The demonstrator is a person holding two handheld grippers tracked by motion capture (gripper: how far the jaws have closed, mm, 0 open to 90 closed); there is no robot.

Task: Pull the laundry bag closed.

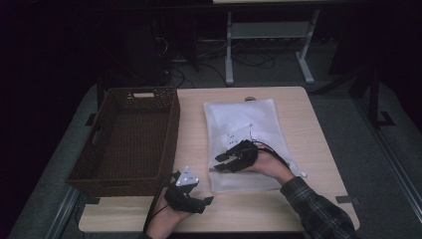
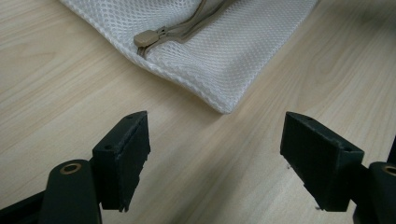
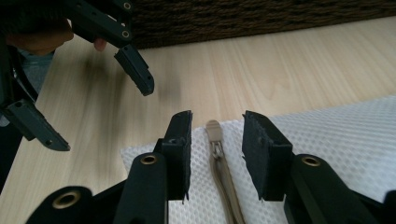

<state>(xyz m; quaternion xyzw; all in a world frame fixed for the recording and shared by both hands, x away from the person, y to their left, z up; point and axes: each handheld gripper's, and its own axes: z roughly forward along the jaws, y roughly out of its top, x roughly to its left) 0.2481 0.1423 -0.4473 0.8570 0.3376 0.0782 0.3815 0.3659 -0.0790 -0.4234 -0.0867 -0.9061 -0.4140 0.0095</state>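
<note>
Beige zipper pull [image 3: 213, 127] of white mesh laundry bag [image 1: 249, 134] framed between part-open right gripper [image 3: 216, 140] jaws, ungripped, left gripper [image 2: 215, 140] held wide open, empty, near the bag's corner.

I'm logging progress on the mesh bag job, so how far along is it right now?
Nothing looks finished: the white mesh zip bag lies flat on the wooden table, outside the dark brown woven basket. In hand: the right gripper, jaws parted, straddles the beige zipper pull without clamping. The left gripper waits open near the bag's corner. Gripping and zipper work remain.
</note>
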